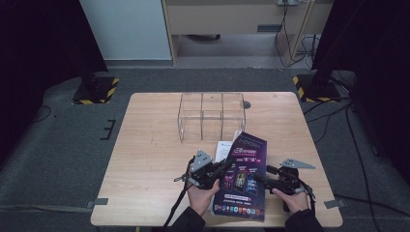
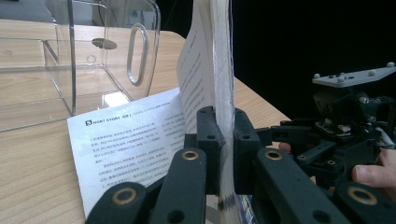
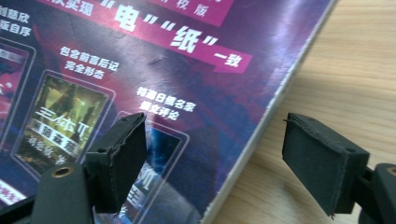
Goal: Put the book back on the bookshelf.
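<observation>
The magazine (image 1: 242, 176) lies at the table's (image 1: 145, 159) near edge, purple cover up. The left gripper (image 2: 221, 140) view shows its jaws clamped on the lifted cover, printed page beneath. The right gripper (image 3: 212, 163) stands open astride the edge.

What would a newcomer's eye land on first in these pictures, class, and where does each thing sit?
The purple magazine at the table's near edge stands out, with the left claw shut on its lifted pages. Behind it, mid-table, stands a clear plastic organiser. The right claw hangs open over the magazine's right edge.
</observation>
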`<state>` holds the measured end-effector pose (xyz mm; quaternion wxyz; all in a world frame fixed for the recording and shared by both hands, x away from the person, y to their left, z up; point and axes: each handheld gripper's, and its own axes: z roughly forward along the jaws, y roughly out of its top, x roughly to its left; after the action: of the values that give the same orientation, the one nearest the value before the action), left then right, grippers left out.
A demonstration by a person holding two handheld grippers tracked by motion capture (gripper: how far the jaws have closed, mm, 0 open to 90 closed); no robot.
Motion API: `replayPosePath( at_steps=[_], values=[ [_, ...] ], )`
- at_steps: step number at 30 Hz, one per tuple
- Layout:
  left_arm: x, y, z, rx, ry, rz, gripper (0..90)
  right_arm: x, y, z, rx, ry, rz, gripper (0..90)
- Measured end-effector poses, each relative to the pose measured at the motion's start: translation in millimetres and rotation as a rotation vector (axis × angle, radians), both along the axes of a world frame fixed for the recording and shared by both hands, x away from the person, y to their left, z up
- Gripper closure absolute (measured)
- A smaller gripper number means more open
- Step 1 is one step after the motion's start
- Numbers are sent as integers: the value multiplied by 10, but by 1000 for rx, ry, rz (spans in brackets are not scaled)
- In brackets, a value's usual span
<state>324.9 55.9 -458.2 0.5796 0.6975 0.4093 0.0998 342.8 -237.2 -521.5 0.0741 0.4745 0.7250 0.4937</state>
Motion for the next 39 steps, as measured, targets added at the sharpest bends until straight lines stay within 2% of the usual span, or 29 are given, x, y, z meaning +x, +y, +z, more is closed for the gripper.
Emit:
replayPosePath(
  at_steps=[6,12,16,18,21,25,27,30,33,37,39],
  values=[
    [-1,18,9,-3,-3,1,846,37,32,-40,52,36,34,220],
    [3,28,4,-2,-3,0,846,60,84,-92,97,94,94,221],
    [5,32,-9,-4,-1,0,847,77,110,-117,127,123,121,265],
    [4,35,-12,-7,0,1,846,76,115,-114,123,127,119,276],
    [4,55,-9,-13,-2,1,846,71,103,-91,128,144,105,351],
    [6,97,6,-29,-5,9,846,58,78,-34,152,155,87,455],
    [6,115,14,-35,-9,10,846,49,86,-5,157,146,82,486],
    [3,128,10,-37,-11,10,846,49,100,11,163,159,72,523],
    [2,134,-7,-43,-6,13,846,41,98,37,178,174,57,611],
    [5,135,-22,-38,-5,14,846,31,90,60,200,193,41,680],
    [5,129,-25,-41,-5,14,846,31,86,64,206,191,33,707]
  ],
)
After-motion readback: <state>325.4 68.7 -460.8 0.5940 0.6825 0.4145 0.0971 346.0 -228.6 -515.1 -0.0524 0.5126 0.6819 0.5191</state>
